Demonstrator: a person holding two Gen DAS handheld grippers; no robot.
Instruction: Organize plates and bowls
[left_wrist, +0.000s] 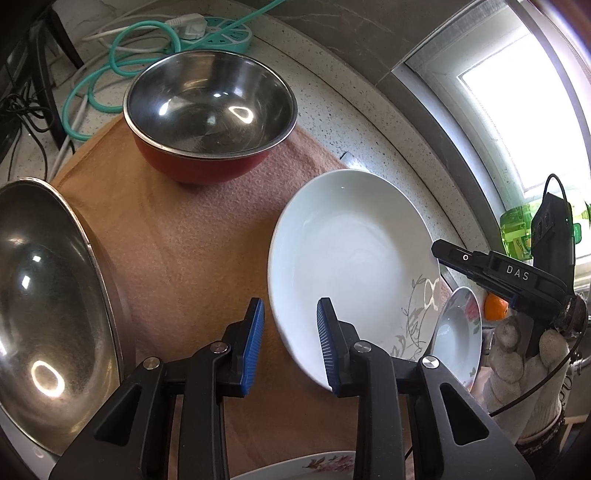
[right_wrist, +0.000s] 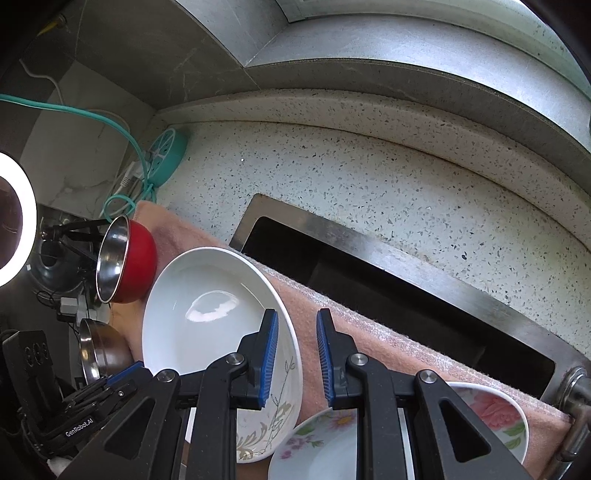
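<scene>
A large white plate (left_wrist: 351, 254) with a grey leaf pattern lies on a pink-orange towel (left_wrist: 192, 251). It also shows in the right wrist view (right_wrist: 207, 314). My left gripper (left_wrist: 290, 338) is open, its jaws standing either side of the plate's near rim. My right gripper (right_wrist: 297, 356) is open, its jaws straddling the plate's right rim. A red bowl (left_wrist: 210, 114) with a steel inside stands behind the plate; it also shows at the left of the right wrist view (right_wrist: 125, 260). A steel bowl (left_wrist: 48, 314) is at the left. Small floral plates (left_wrist: 460, 338) (right_wrist: 495, 413) (right_wrist: 317, 446) lie nearby.
A sink (right_wrist: 388, 284) opens behind the towel. A teal power strip (left_wrist: 221, 35) and cables lie at the back of the speckled counter (left_wrist: 332, 122). Another floral plate's rim (left_wrist: 314, 467) shows at the bottom. A green bottle (left_wrist: 517, 236) and an orange (left_wrist: 495, 306) are by the window.
</scene>
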